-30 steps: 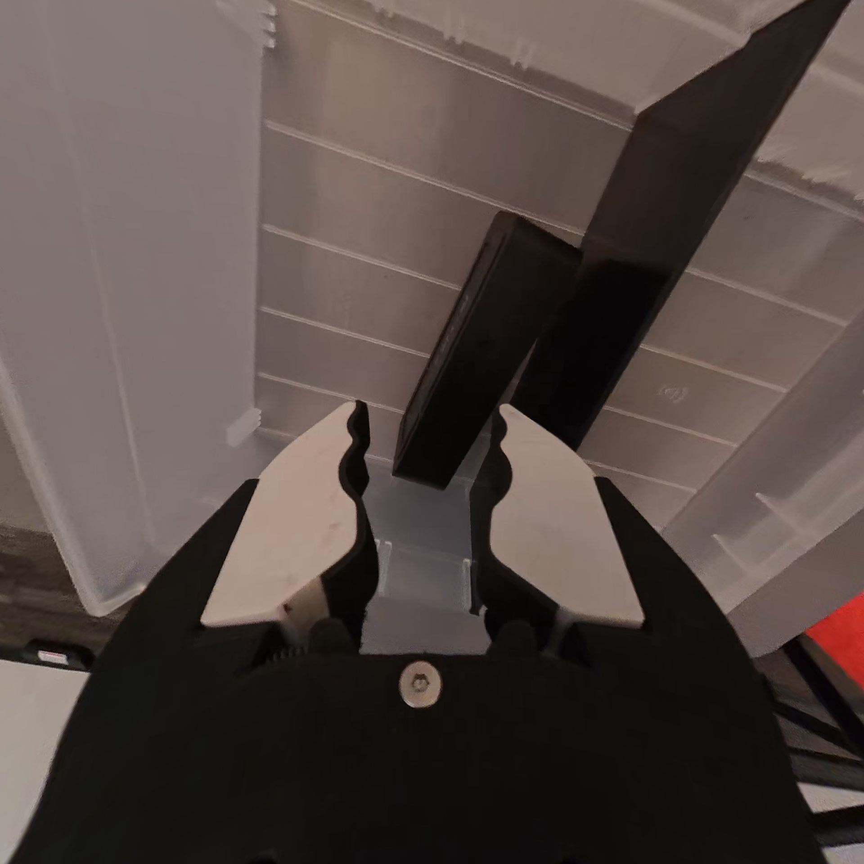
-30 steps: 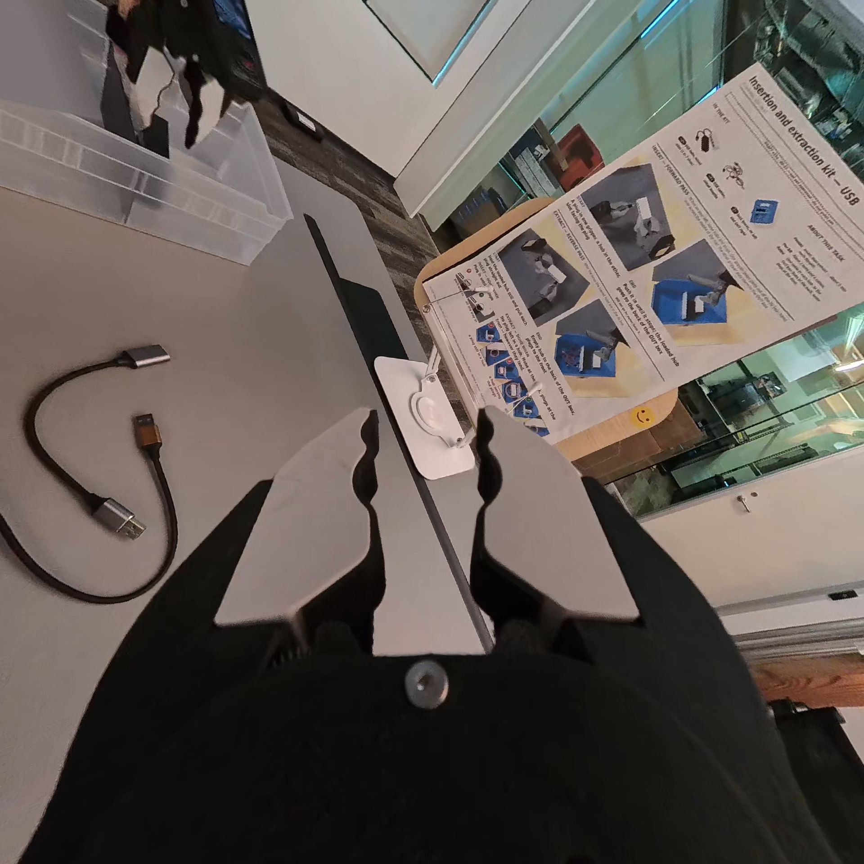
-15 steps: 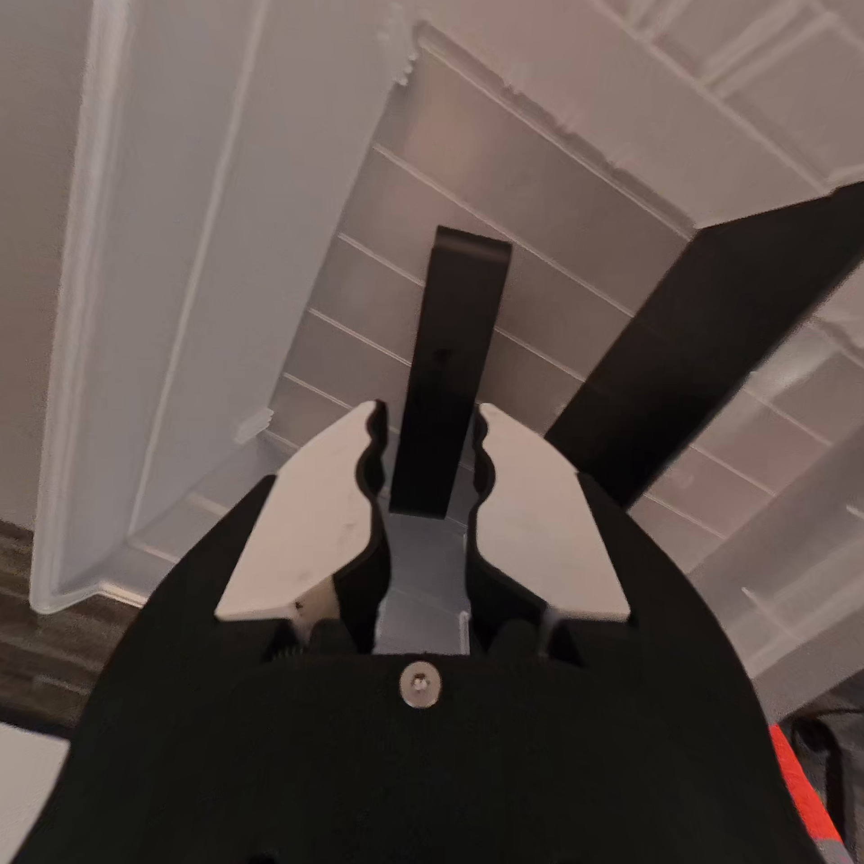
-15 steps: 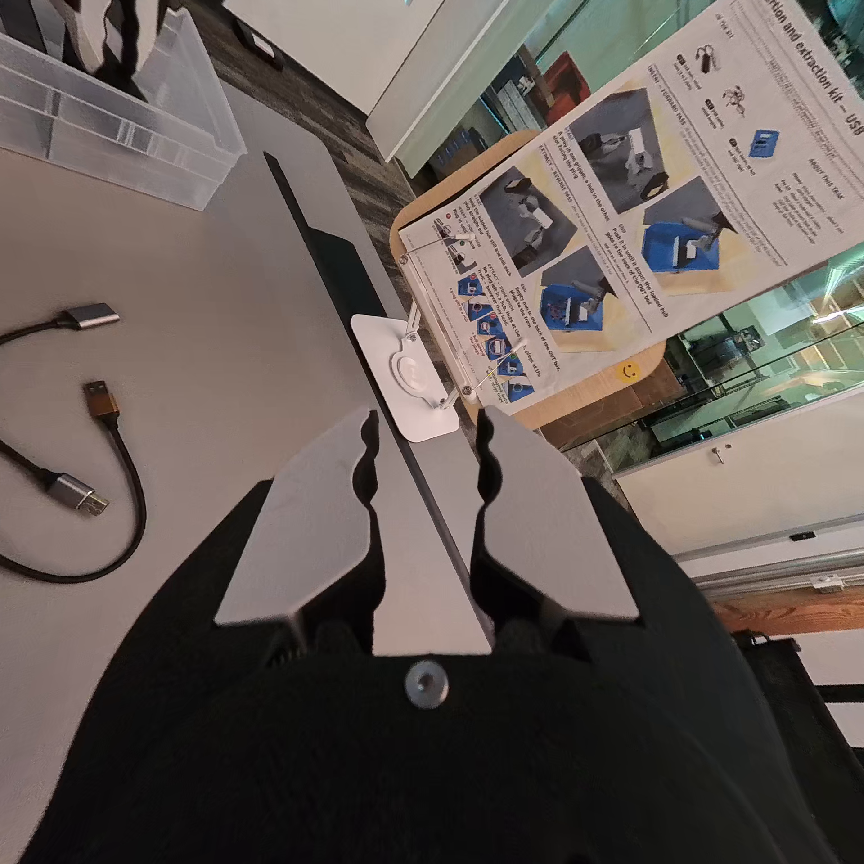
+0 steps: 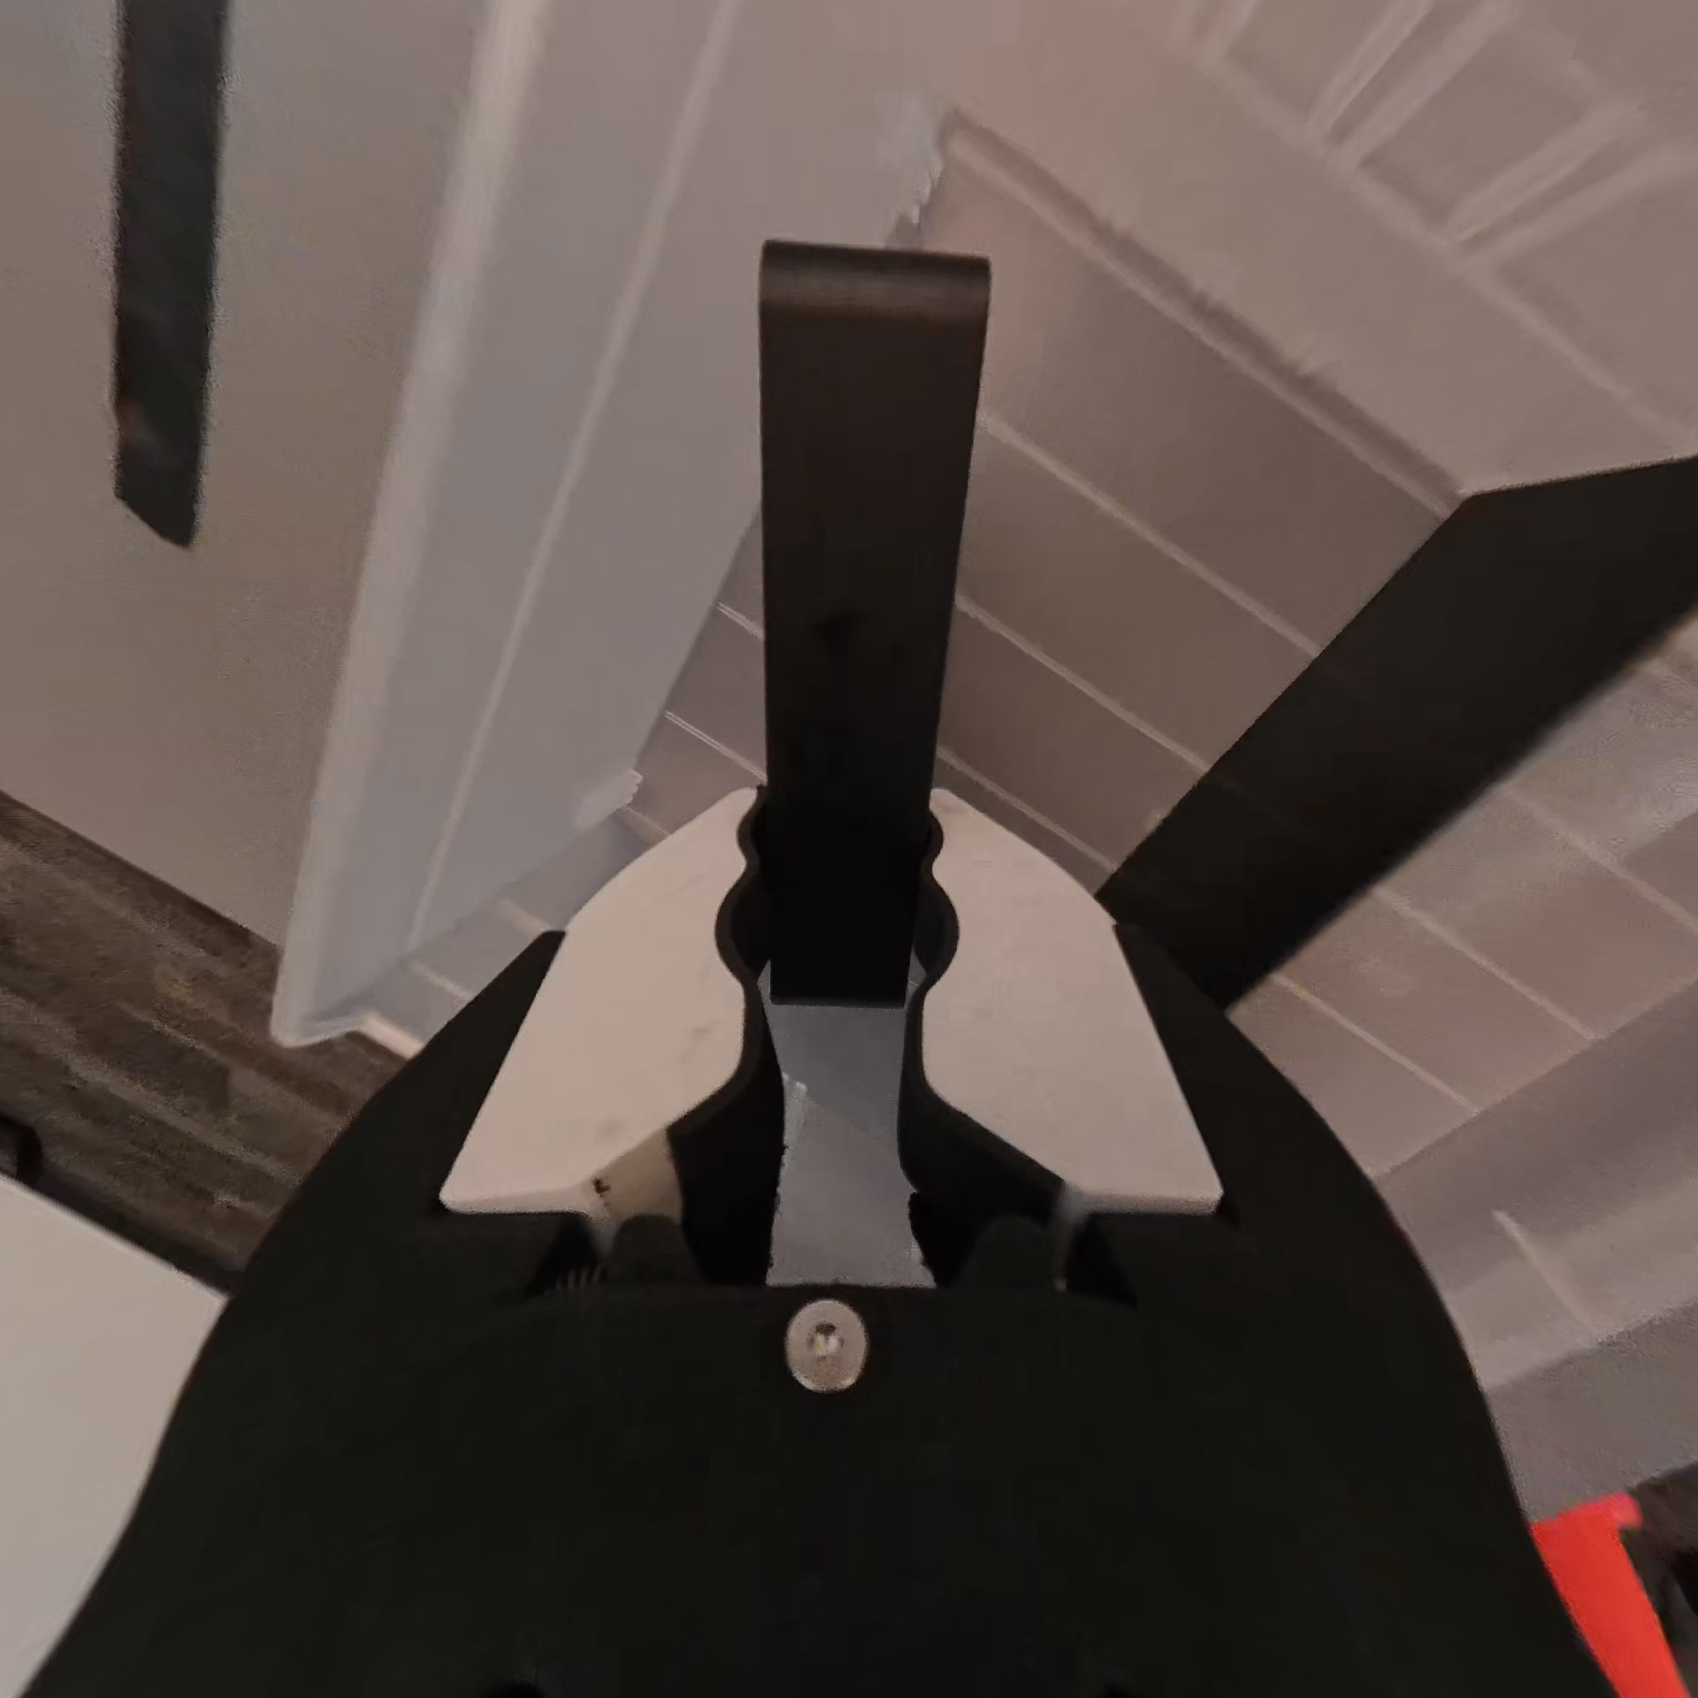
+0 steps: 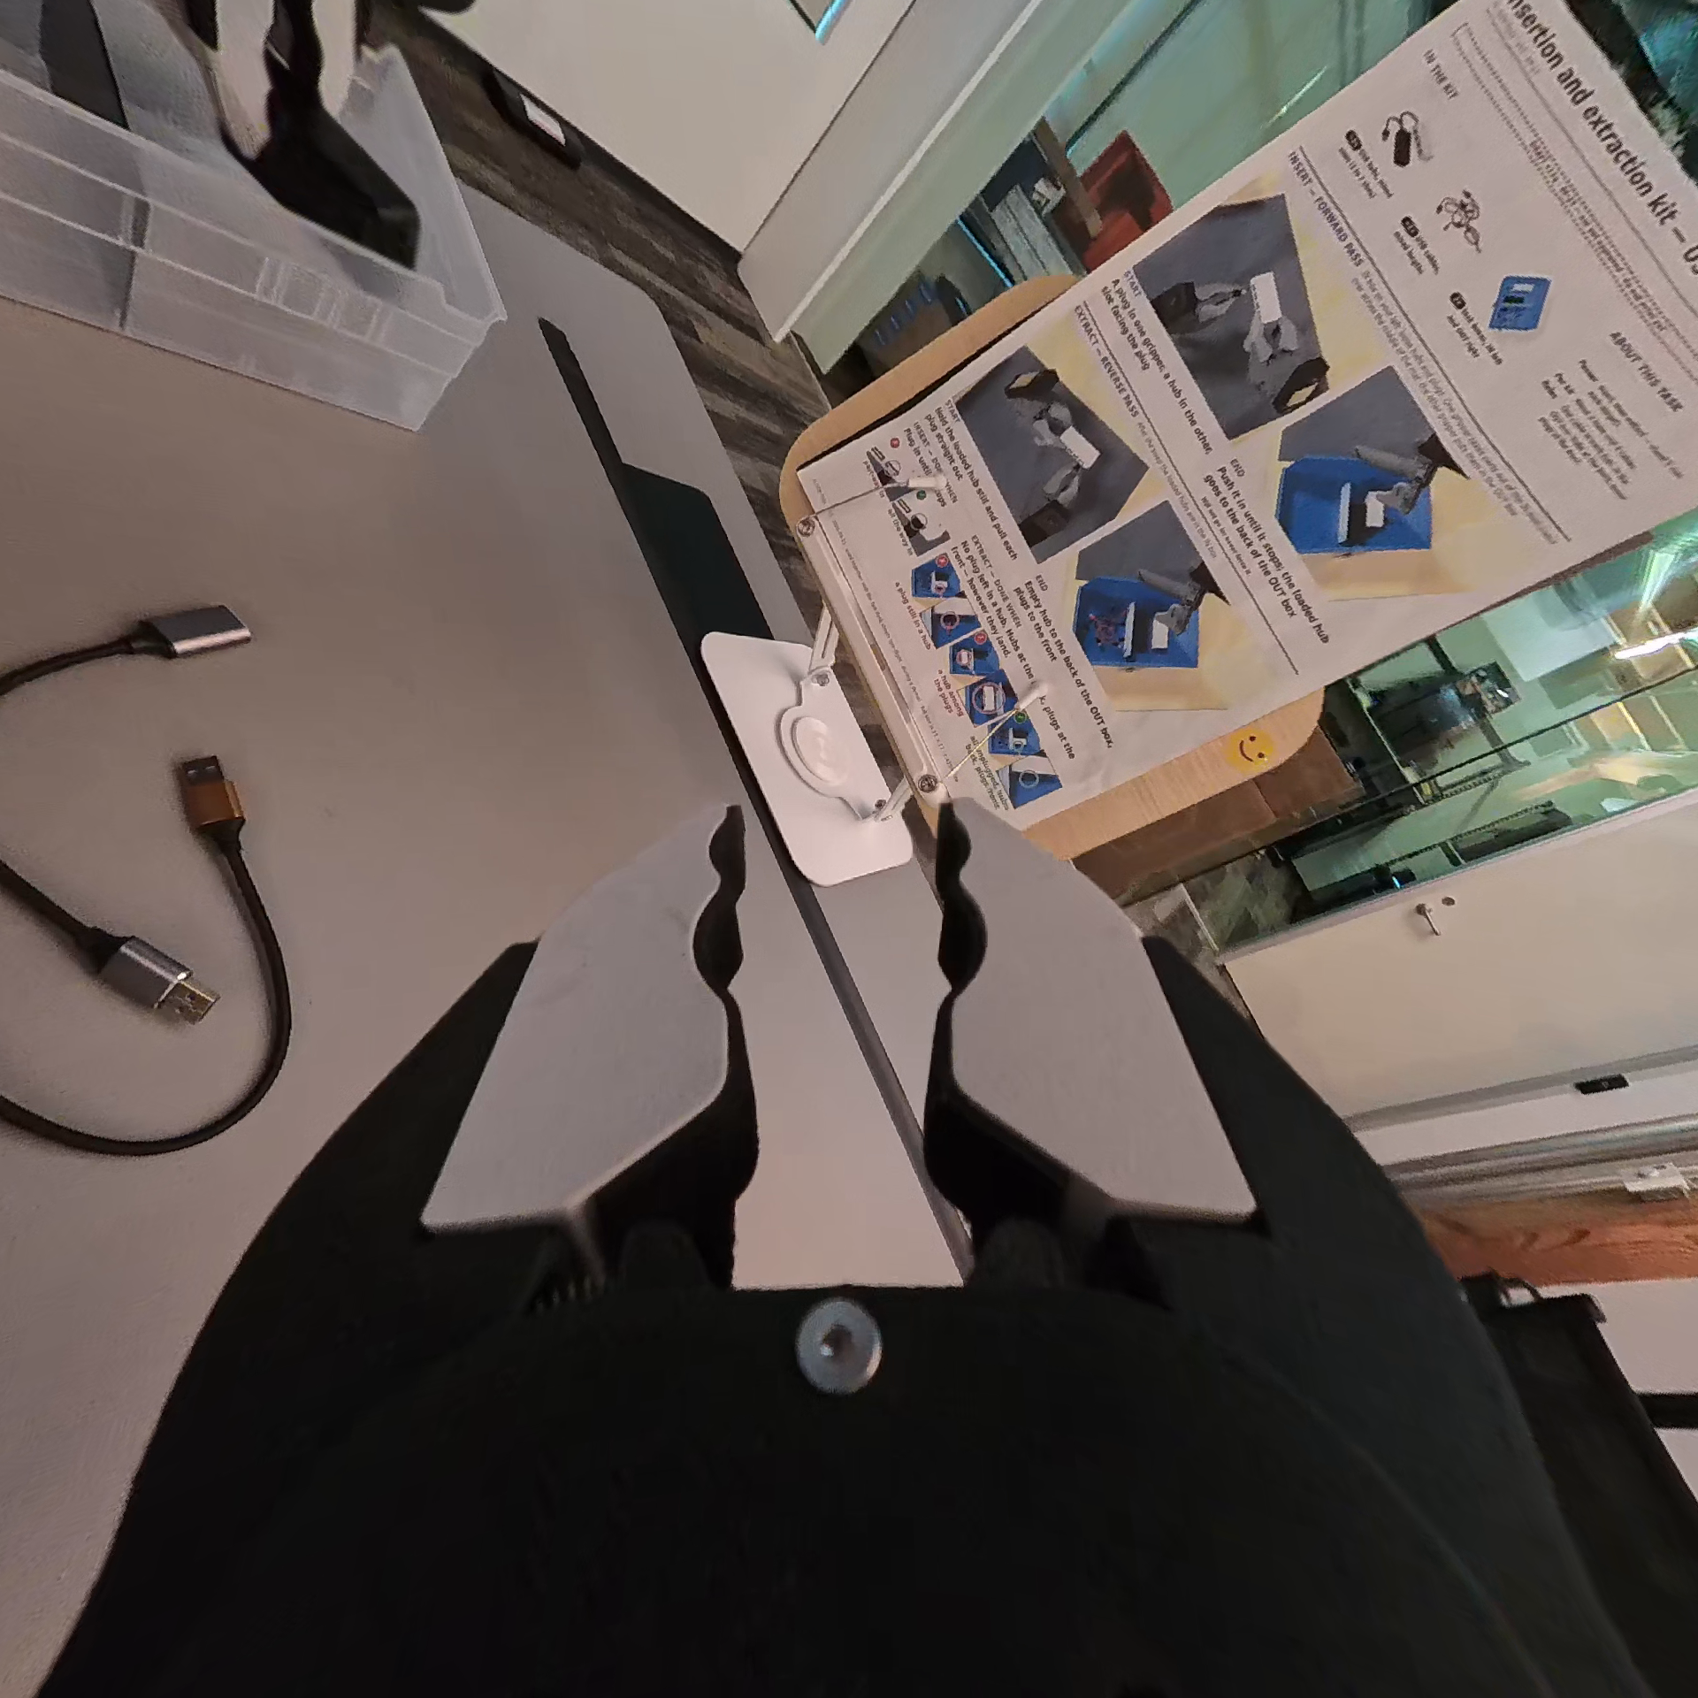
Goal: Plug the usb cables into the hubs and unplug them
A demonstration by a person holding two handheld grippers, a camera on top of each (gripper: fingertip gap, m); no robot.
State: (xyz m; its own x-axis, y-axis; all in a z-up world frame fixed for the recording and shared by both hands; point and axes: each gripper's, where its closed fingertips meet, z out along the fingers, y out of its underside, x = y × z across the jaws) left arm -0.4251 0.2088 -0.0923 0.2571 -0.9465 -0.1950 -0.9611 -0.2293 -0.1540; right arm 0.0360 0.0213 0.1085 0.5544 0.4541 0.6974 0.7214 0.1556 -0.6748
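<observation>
My left gripper [image 5: 841, 845] is shut on a slim black USB hub [image 5: 864, 551], which points straight ahead and is held above a clear plastic bin [image 5: 1148, 698]. A second black hub [image 5: 1433, 698] leans inside the bin to the right. My right gripper [image 6: 832, 827] is open and empty over the grey table's [image 6: 441, 570] right edge. Short black USB cables [image 6: 257, 974] lie on the table to its left, with a silver plug [image 6: 198, 629], a brown plug [image 6: 211, 790] and another silver plug [image 6: 156, 979]. The left gripper [image 6: 276, 110] shows far off over the bin [image 6: 276, 276].
A printed instruction sheet [image 6: 1240, 441] stands on a white stand [image 6: 809, 744] just beyond the table's right edge. A black strip [image 6: 662, 515] runs along that edge. Dark floor [image 5: 119, 1011] and a red object [image 5: 1608, 1580] lie beyond the bin.
My left gripper has closed on the hub, which was loose between the jaws before, and has lifted and swung left with it. My right gripper stays open and has shifted slightly.
</observation>
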